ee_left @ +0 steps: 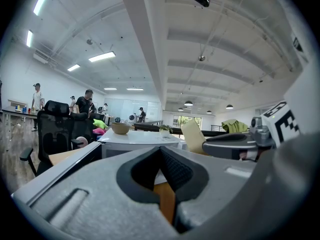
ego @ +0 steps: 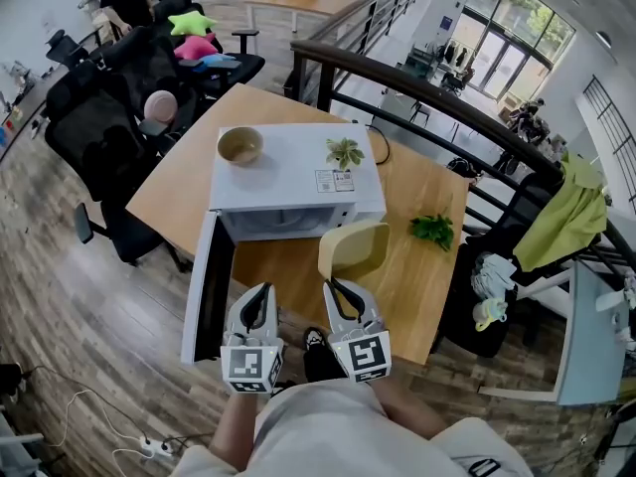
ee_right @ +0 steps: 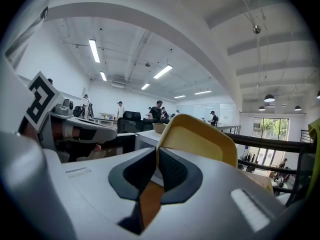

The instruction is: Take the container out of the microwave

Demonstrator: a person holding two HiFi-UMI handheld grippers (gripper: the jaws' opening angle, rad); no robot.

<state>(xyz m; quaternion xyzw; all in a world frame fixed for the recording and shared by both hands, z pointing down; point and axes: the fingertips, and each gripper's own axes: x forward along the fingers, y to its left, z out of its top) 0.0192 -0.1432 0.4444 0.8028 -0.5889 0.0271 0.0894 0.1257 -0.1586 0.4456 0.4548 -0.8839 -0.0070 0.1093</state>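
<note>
Two grippers are low at the near edge of the table [ego: 422,284], side by side, and only one of them has anything in it. The right gripper [ego: 334,288] is clenched on the near edge of the yellow container [ego: 354,248]. In the right gripper view you can see the thin wall pinched between the dark pads [ee_right: 170,170], with the rest of the container [ee_right: 201,140] sticking up past the jaws. So the container is outside the microwave [ego: 290,175], just in front of its open front and a bit to the right, over the wood.

The left gripper [ego: 262,294] is clamped too, but on nothing. In its own view the jaws meet at the tips with only table showing behind them. It sits just right of the microwave door [ego: 204,288], which is swung wide open toward the near left.

On top of the microwave there's a tan bowl [ego: 239,146] on the left and a little plant [ego: 345,152] on the right. A green leafy bunch [ego: 432,231] lies on the table to the right of the microwave, well apart from the container. Black office chairs [ego: 111,139] are crowded on the far left side, and a few people stand way off in the background.
</note>
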